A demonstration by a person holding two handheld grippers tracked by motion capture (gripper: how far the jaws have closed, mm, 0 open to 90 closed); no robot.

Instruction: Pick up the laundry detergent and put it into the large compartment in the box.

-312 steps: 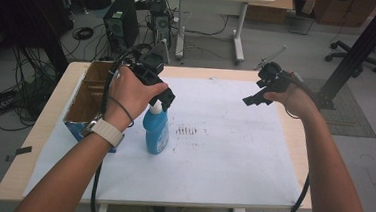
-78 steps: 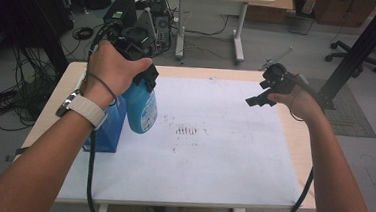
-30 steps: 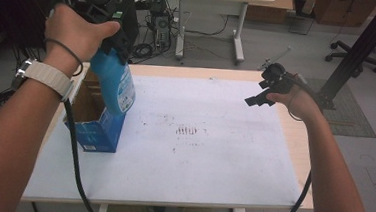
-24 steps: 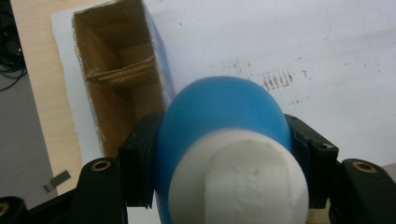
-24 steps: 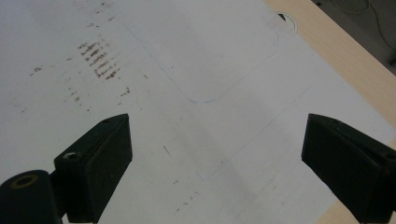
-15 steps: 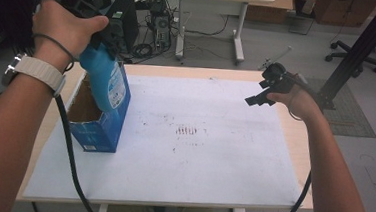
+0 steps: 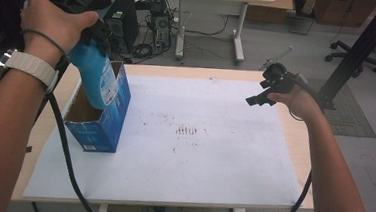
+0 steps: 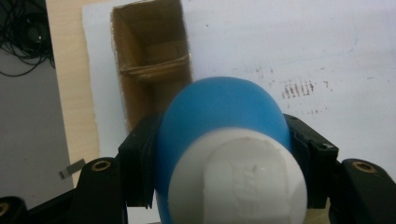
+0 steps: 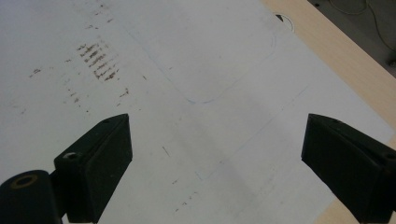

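The desk (image 7: pixel 278 82) carries a white sheet (image 7: pixel 212 158) that covers most of its top; faint brown marks lie near the middle of the sheet. At the sheet's left end stands an open blue carton (image 7: pixel 105 125), brown inside, with its mouth facing up.

Change since ten seconds ago: the blue bottle (image 7: pixel 94 77) no longer stands on the sheet beside the carton. It has been lifted and carried leftward in stages, and now hangs above the carton's mouth, tilted, with its base dipping just inside the opening at the near wall. Over the last second it has moved slightly further across the carton.

The left claw (image 8: pixel 219 154) is clamped on the bottle; in the left gripper view, the two black jaws press on either side of the blue body just below the white cap (image 8: pixel 238 182). That view looks straight down past the bottle into the carton's empty interior (image 8: pixel 152 70).

The right claw (image 9: pixel 215 163) stands spread with nothing between its jaws. It hovers over the right part of the sheet, and matches its place in all earlier pictures.

Judgement: the carrying step is nearly complete. Remaining work is to straighten the bottle, lower it into the carton, and release. The tilt risks the base catching the carton's wall and tipping it.
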